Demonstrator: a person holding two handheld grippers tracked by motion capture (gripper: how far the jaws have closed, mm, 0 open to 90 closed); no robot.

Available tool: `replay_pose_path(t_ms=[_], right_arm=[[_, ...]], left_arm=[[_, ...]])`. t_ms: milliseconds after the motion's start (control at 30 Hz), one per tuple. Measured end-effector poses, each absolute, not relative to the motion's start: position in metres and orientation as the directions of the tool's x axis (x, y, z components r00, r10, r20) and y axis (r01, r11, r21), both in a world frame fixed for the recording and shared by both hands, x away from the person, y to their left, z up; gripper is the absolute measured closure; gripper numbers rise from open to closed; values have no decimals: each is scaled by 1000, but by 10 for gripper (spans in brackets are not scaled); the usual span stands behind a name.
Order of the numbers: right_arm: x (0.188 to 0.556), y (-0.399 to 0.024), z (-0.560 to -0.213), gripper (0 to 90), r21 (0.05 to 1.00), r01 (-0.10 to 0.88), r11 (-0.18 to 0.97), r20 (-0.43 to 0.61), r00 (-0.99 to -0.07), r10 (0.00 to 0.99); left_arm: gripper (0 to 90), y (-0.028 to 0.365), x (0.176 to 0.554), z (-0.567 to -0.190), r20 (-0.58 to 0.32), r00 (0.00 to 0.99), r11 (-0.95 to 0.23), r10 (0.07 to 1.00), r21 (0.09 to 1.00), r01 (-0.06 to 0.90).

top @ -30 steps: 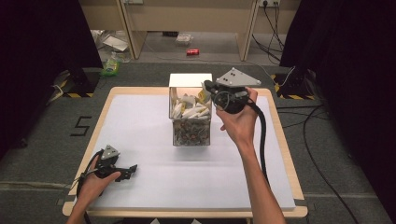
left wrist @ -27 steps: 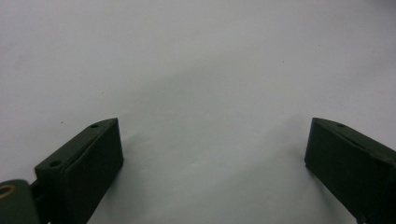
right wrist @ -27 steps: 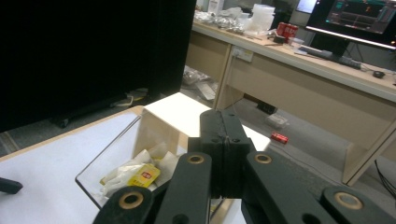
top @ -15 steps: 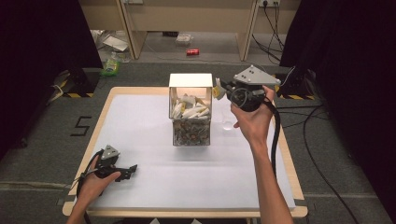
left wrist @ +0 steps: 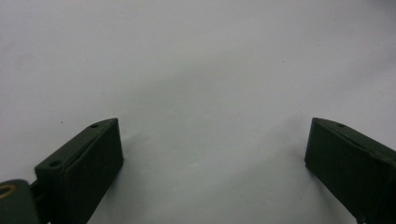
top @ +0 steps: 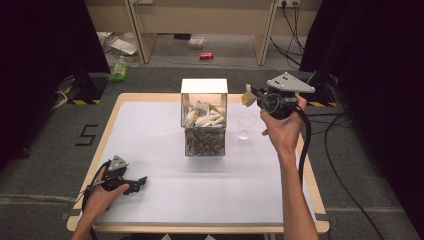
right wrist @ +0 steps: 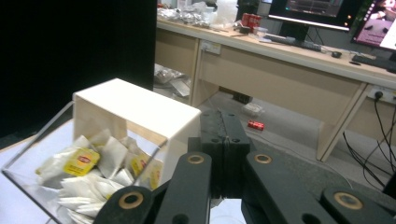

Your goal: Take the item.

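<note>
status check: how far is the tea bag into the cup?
Done: right gripper has a tea bag out of the box, jaws shut on it. In hand: it hangs above the clear cup. Left: lower it in, release. Left gripper rests open on the table.

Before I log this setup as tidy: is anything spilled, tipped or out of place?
On the table, no: the box of tea bags and the clear cup stand upright. Behind it, a red can and wrappers litter the floor.
</note>
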State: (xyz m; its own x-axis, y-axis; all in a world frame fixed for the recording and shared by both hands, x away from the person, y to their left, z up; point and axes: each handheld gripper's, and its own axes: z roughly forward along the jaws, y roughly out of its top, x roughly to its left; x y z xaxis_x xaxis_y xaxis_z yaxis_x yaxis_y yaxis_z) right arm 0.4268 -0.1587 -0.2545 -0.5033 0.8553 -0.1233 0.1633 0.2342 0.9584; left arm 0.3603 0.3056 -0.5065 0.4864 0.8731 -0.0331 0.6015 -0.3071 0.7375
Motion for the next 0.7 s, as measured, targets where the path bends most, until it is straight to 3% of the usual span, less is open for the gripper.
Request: replay_pose_path(t_ms=[700], right_arm=[[460,-181,-299,900,946,247,212,-94,-416,905]], left_arm=[[34,305,360,-507,-33,485,-307,874,737,602]])
